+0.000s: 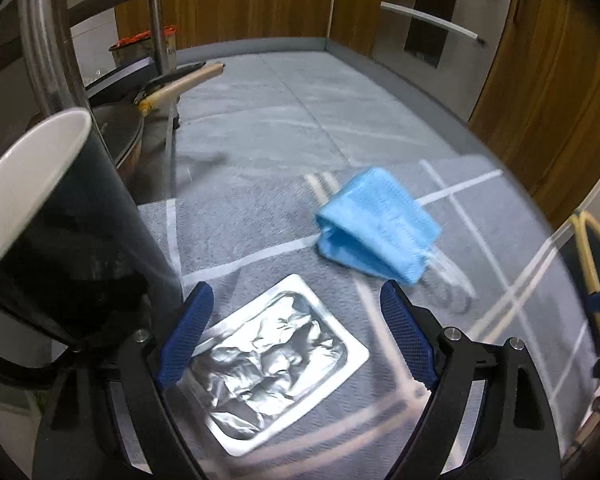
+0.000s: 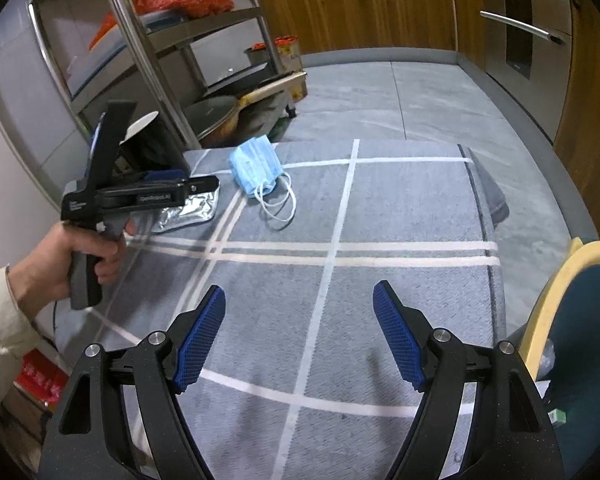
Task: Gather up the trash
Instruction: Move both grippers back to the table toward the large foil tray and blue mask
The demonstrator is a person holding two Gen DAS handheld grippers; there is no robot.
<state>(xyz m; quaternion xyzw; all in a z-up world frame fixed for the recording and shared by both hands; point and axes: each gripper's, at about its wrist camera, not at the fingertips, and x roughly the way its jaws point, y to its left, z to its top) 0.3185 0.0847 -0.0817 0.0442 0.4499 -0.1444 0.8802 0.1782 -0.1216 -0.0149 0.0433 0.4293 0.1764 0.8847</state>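
Right gripper (image 2: 299,332): black frame, blue ribbed pads, jaws spread wide with nothing between them; poised over the near part of the table, above bare cloth.

Table covering (image 2: 400,208): grey cloth with white crossing stripes, spread over the whole top; its far right corner hangs down in a fold.

Bin (image 2: 580,320): yellow-rimmed with a dark liner, standing off the table's right edge, just beside it.

Left hand (image 2: 88,254): pale sleeve at the wrist, fingers wrapped round the handle of the left gripper (image 1: 296,320) at the table's left edge.

Left gripper, own view: jaws wide, one blue pad on either side of the foil pouch; whether the pads touch it cannot be told, and they do not press on it.

Foil pouch (image 1: 276,364): silver, flat and crumpled, lying on the cloth near the far left corner of the table.

Black cone-shaped object (image 1: 60,216): white inside, close at the left of the left gripper; blurred, kind uncertain.

Face mask (image 1: 376,224): blue, folded, white ear loops trailing toward the near side; lies at the far edge of the table, right of the pouch and apart from it.

Metal rack (image 2: 148,52): beyond the far left corner, shelves carrying pans and an orange bag.

Wooden cabinets (image 2: 360,4): along the far wall.
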